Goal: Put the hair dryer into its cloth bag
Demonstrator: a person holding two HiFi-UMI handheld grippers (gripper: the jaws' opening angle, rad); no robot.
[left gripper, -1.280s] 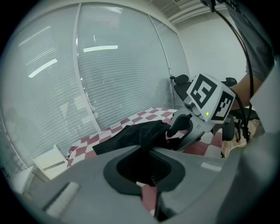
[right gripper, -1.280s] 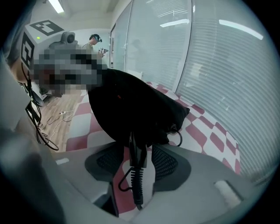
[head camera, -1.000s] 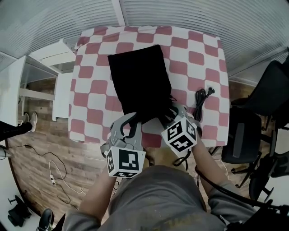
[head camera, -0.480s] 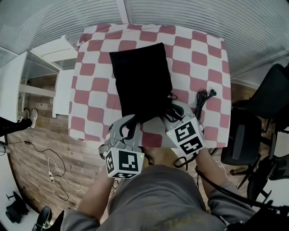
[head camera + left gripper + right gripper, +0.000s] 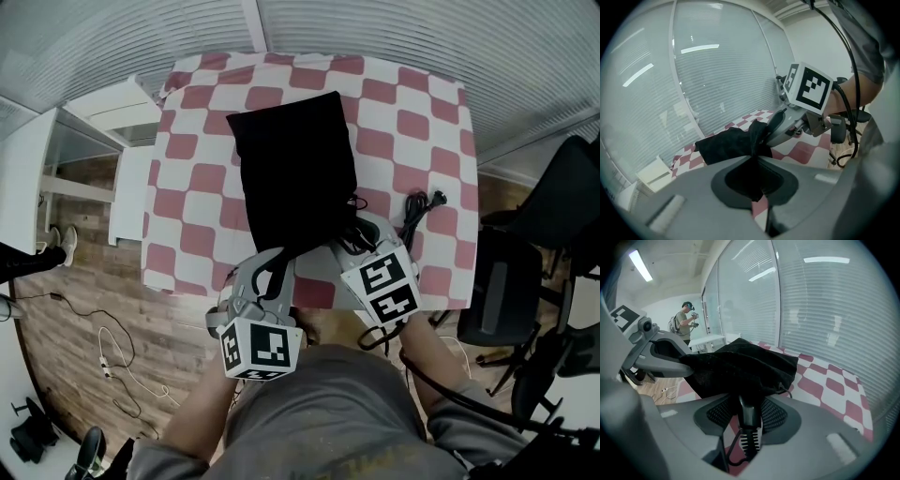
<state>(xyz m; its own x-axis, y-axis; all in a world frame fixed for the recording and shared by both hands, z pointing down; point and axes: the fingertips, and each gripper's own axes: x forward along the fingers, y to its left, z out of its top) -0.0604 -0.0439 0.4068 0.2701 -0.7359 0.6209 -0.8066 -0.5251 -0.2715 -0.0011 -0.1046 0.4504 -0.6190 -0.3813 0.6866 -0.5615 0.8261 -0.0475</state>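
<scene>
You have one black cloth bag lying on the checkered tablecloth. Your left gripper pinches the bag's near edge. Your right gripper is clamped on the handle of the one hair dryer, whose upper end disappears into the bag's mouth. One power cord lies just right of the bag.

Both forearms reach forward and down from the person's body, bringing the two grippers close together at the near edge of the table. The left gripper has its jaws pinched together on the rim of the cloth bag. The right gripper, just beside it, has its jaws closed round the handle of the hair dryer, with its marker cube rolled to a tilt.
</scene>
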